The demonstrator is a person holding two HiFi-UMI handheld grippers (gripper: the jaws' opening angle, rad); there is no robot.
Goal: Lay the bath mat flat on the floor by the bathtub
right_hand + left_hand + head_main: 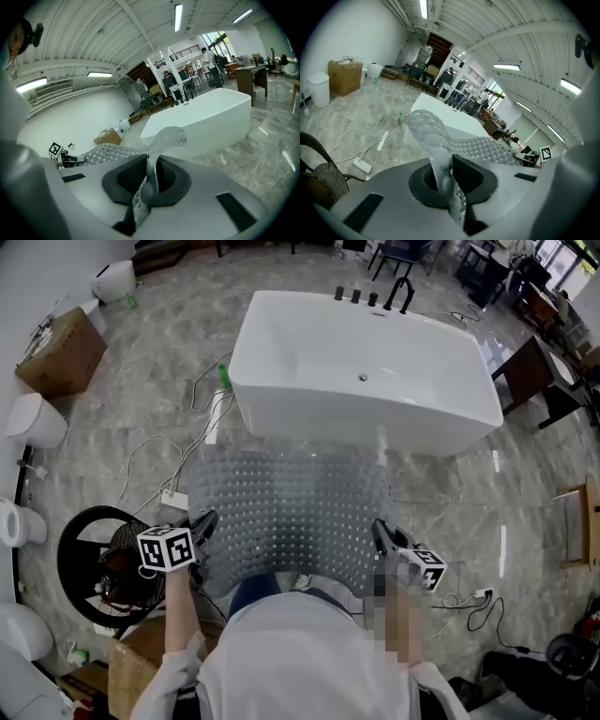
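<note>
A translucent grey bath mat (286, 512) with rows of round bumps is stretched out in the air in front of me, its far edge toward the white bathtub (366, 371). My left gripper (200, 526) is shut on the mat's near left corner, and my right gripper (382, 532) is shut on its near right corner. In the left gripper view the bath mat (436, 140) rises from between the jaws and curls over. The right gripper view shows the same: the bath mat's corner (161, 145) is pinched between the jaws, with the bathtub (206, 117) behind it.
White cables and a power strip (173, 500) lie on the marble floor left of the mat. A round black stool (98, 563) stands at my left, a cardboard box (58, 354) and white bins further left. A wooden table (534, 376) stands right of the tub.
</note>
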